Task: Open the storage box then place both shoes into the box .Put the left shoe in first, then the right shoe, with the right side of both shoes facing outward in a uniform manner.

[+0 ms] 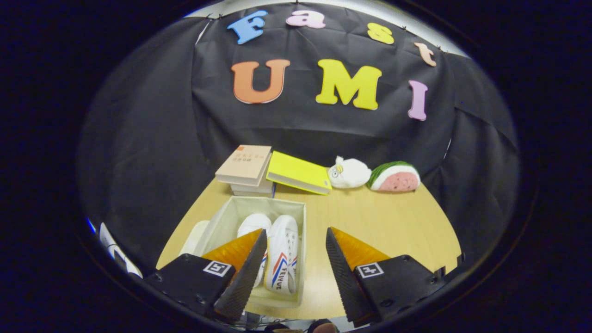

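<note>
Your gripper point(296, 259) hangs above the near edge of the wooden table point(393, 222) with its two fingers spread wide apart and nothing held between them. The storage box point(296, 208), a pale fabric bin with its top open, sits just ahead of the fingers at about 11 o'clock from the gap, and your left finger overlaps its near left corner in the view. Both white shoes lie inside it side by side, toes pointing away from you: the right-hand shoe point(283, 259), with red and blue stripes on its side, shows almost whole in the gap between the fingers, while the other shoe point(253, 224) beside it at 9 o'clock is partly hidden behind the left finger. A pale flat piece point(194, 237), perhaps the lid, rests against the box's outer left wall; you cannot tell for certain what it is. Beyond the box at 12 o'clock sits a stack of tan books point(244, 165), with a yellow book point(298, 172) leaning against it at 3 o'clock. Farther along at 3 o'clock lie a white plush toy point(349, 172) and, touching it, a watermelon-slice plush point(394, 176).
</note>
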`<state>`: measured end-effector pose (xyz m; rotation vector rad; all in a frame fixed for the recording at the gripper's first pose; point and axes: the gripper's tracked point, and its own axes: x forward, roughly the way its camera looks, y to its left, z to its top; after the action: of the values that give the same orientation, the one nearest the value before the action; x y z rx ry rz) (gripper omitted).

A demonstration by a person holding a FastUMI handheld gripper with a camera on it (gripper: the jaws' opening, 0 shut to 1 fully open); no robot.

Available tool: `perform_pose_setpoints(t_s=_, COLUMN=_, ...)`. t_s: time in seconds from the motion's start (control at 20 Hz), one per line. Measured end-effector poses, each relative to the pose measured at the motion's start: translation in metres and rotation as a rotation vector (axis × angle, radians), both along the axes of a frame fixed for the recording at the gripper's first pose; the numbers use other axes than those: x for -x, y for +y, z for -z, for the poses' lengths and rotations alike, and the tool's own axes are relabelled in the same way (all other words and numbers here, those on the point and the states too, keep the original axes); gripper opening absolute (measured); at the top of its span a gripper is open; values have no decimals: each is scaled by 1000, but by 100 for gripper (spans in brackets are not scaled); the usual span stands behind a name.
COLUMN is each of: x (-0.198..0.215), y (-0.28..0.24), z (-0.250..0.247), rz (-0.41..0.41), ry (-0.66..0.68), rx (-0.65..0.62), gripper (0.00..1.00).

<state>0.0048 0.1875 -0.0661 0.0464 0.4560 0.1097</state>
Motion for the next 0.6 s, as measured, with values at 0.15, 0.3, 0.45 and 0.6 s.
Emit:
perform_pose_setpoints(t_s=0.15, x=13, y=-31, z=-27, rz=34, ry=-109, rx=-22, gripper=88)
perform_pose_setpoints(t_s=0.3, x=29, y=-65, z=-45, rz=96, ry=-172, rx=-39, gripper=99)
perform_pose_setpoints(t_s=0.45, x=39, y=-93, z=-62, rz=150, ry=-230, rx=-63, gripper=99)
perform_pose_setpoints(t_s=0.6, x=48, y=-121, z=-68, rz=201, ry=-273, rx=-38, gripper=100)
